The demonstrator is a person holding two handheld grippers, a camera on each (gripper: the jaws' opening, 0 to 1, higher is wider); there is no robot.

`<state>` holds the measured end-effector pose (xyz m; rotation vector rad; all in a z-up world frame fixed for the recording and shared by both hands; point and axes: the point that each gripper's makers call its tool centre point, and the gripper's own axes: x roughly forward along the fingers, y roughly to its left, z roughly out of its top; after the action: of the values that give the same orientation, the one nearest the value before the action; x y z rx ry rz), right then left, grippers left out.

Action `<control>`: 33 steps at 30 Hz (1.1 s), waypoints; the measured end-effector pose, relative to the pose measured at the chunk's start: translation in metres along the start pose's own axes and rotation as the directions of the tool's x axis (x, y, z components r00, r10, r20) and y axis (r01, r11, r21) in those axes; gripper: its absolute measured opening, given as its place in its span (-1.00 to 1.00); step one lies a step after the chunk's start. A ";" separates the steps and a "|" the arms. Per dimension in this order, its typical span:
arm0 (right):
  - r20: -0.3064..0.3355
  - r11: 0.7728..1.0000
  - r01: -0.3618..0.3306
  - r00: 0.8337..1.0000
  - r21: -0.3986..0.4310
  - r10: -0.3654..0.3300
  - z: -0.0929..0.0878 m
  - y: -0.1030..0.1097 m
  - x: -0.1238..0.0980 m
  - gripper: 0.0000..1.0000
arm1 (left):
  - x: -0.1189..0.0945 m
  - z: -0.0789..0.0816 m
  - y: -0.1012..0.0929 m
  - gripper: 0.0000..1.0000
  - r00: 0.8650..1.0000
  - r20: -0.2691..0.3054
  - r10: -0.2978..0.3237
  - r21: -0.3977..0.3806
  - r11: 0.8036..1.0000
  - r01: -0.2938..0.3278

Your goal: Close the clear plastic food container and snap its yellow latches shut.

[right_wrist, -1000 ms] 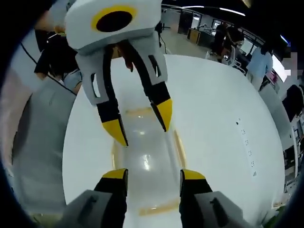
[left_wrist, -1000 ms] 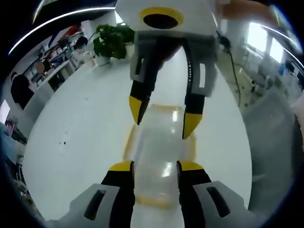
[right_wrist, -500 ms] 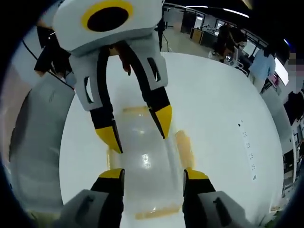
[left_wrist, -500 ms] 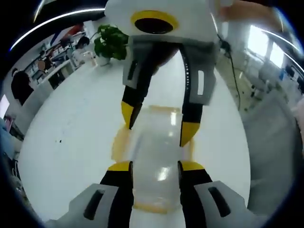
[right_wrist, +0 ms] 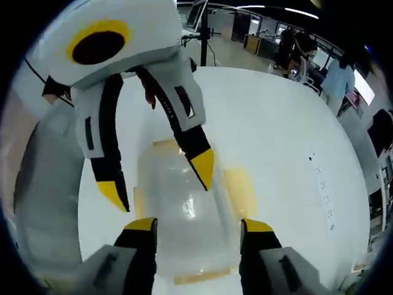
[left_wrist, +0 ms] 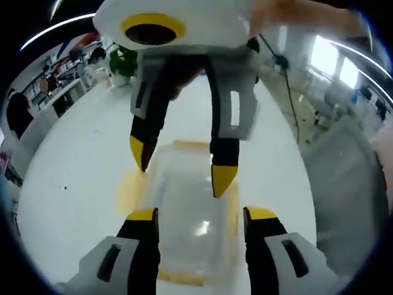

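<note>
A clear plastic food container lies on the white table with its lid on. Yellow latches lie out flat at its sides and ends. My left gripper is open above the container's near end, one jaw over each long side. Facing it, my right gripper hangs open over the far end. In the right gripper view the container lies between the open right gripper and the open left gripper, with a flat yellow latch on its right.
A potted plant stands at the table's far edge. A black cable runs down beside the table. People and office desks are in the background. Small dark marks dot the tabletop.
Both grippers' jaws have spread wider. The side latches now lie further out from the container. Both cameras have shifted, so the facing gripper sits more to the left.
</note>
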<state>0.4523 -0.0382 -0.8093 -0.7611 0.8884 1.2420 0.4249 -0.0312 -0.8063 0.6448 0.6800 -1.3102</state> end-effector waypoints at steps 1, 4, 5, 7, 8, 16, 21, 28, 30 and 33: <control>0.001 1.000 -0.001 1.000 0.000 0.001 0.000 0.000 0.000 0.07 | 0.001 -0.001 0.001 0.07 1.000 -0.009 0.024 0.030 0.999 -0.024; 0.000 0.999 -0.008 1.000 -0.038 0.008 0.002 0.000 0.001 0.08 | 0.004 -0.005 0.000 0.07 0.996 -0.029 0.085 0.122 0.989 -0.081; -0.004 0.999 -0.012 1.000 -0.044 0.012 0.002 0.000 0.001 0.08 | 0.005 -0.005 -0.001 0.08 0.995 -0.028 0.092 0.132 0.987 -0.087; -0.010 0.998 -0.018 1.000 -0.057 0.018 0.005 0.001 0.003 0.08 | 0.007 -0.005 -0.003 0.11 0.995 -0.024 0.097 0.123 0.988 -0.093; -0.011 0.998 -0.025 1.000 -0.064 0.025 0.006 0.001 0.003 0.08 | 0.007 -0.005 -0.002 0.10 0.994 -0.022 0.108 0.124 0.987 -0.104; -0.034 0.992 -0.106 0.994 -0.076 0.103 0.009 -0.001 0.010 0.17 | 0.010 -0.006 0.000 0.08 0.987 -0.023 0.159 0.133 0.979 -0.154; -0.052 0.982 -0.184 0.982 -0.039 0.182 0.007 -0.002 0.015 0.18 | 0.010 -0.009 0.000 0.09 0.986 -0.030 0.161 0.183 0.971 -0.153; -0.129 0.971 -0.234 0.965 -0.038 0.228 0.007 0.000 0.018 0.18 | 0.010 -0.009 0.000 0.08 0.986 -0.035 0.165 0.197 0.968 -0.155; -0.148 0.968 -0.248 0.959 -0.035 0.240 0.007 0.000 0.020 0.18 | 0.012 -0.007 0.000 0.07 0.986 -0.029 0.165 0.190 0.969 -0.157; -0.160 0.961 -0.275 0.950 -0.027 0.267 0.006 0.000 0.021 0.19 | 0.017 -0.002 -0.003 0.04 0.986 -0.022 0.167 0.193 0.968 -0.160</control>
<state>0.4552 -0.0234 -0.8249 -0.8021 1.1221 1.4655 0.4242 -0.0406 -0.8204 0.8652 0.5233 -1.2207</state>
